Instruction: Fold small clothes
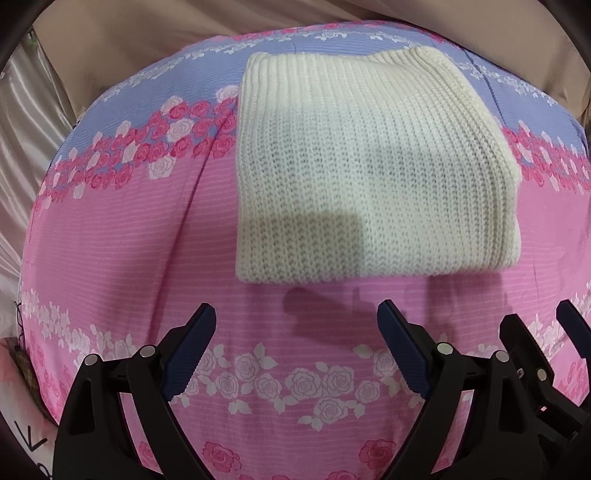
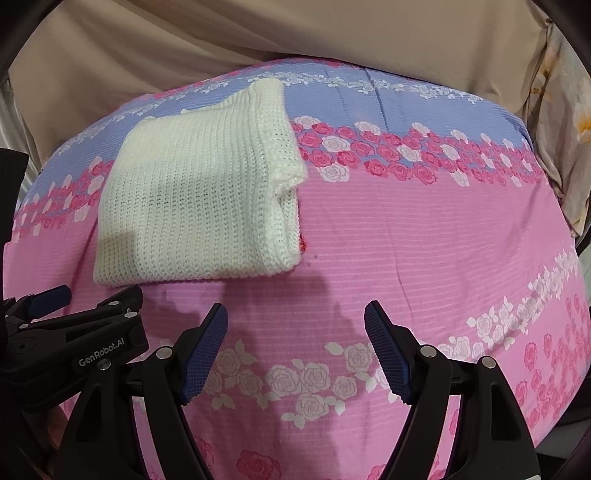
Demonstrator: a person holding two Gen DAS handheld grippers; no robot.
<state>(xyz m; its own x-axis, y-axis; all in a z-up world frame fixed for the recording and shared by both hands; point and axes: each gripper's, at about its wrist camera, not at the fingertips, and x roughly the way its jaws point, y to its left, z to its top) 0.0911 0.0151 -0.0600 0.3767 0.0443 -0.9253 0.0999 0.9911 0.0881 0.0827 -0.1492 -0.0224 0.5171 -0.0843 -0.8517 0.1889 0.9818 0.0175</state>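
Observation:
A cream knitted garment [image 1: 373, 170] lies folded into a thick rectangle on the pink and lilac rose-print cover [image 1: 129, 229]. It also shows in the right wrist view [image 2: 195, 192], at the left, with its layered edges facing right. My left gripper [image 1: 297, 317] is open and empty, just short of the garment's near edge. My right gripper [image 2: 295, 317] is open and empty, nearer than the garment and to its right. The right gripper's fingers [image 1: 569, 321] show at the right edge of the left wrist view; the left gripper's body [image 2: 74, 332] shows at the left of the right wrist view.
Beige fabric [image 2: 295, 33] rises behind the cover. A shiny pale curtain [image 1: 26, 122] hangs at the far left. A floral pillow [image 2: 569, 122] sits at the far right. The cover's edge drops away at left and right.

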